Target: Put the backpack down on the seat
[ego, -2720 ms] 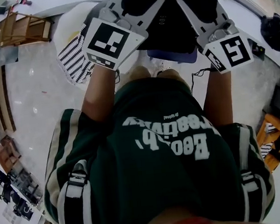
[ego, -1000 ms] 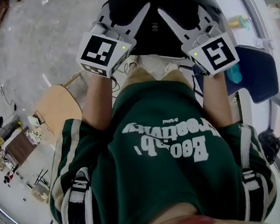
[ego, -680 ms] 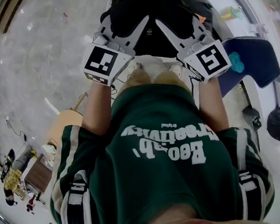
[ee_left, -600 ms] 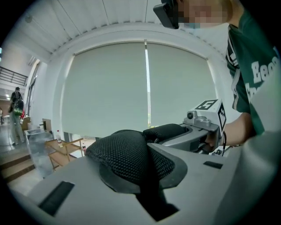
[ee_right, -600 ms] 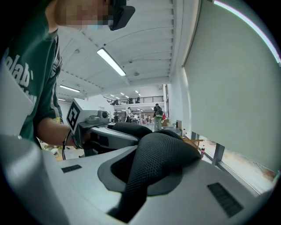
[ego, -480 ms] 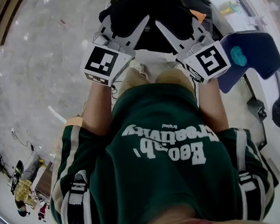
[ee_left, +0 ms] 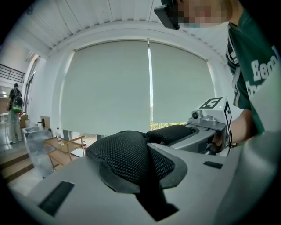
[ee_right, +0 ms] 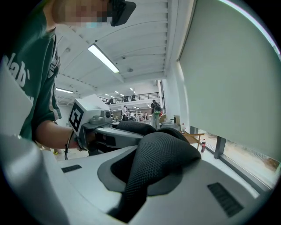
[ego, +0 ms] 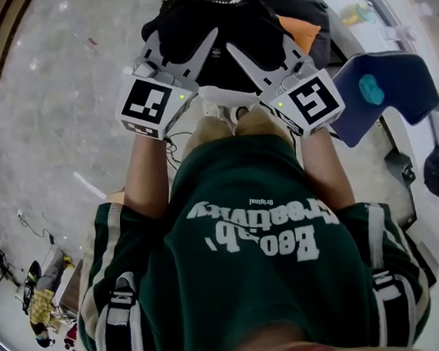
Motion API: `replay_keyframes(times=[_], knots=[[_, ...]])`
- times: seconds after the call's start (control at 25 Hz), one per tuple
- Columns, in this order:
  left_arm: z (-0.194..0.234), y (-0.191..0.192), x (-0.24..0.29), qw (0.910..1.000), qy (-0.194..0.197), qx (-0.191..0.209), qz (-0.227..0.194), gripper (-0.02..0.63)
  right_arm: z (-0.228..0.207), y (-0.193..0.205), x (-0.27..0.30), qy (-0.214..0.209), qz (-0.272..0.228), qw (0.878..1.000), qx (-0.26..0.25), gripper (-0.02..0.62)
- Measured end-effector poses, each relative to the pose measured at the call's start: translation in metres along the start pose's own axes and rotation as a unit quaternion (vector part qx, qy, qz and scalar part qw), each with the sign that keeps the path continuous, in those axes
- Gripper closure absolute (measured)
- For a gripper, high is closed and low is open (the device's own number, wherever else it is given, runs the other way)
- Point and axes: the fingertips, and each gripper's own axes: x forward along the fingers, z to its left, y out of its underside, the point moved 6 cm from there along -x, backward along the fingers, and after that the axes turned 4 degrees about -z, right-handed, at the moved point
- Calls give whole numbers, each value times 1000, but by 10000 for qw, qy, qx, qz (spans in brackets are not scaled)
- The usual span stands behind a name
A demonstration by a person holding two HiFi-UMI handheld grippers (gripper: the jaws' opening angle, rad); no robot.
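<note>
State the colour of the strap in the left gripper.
Black padded mesh strap; best in left gripper view.

Forearms point(ego: 144, 178) stretched forward — left claw point(ego: 180, 47) and right claw point(ego: 263, 45) side by side, both clamped.

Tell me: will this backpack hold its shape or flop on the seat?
Probably floppy: its padded mesh straps bunch and fold inside the left gripper and right gripper. The backpack hangs rounded and bulging, so likely soft-sided with some weight; it may slump once released.
</note>
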Motion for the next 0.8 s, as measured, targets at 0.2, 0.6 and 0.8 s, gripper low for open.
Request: replay_keyframes(times=[0.2,0.6,0.8], knots=[[15,15,19,9989,-303,-263,251,531,-18,11,15,-200,-47,9993,314,534],[42,35,53,9957,-672,-271,586,531,-61,26,39,-731,142,9955,588,534],[80,42,69,9961,-499,-367,627,529,-76,28,70,-555,169,9953,782,534]])
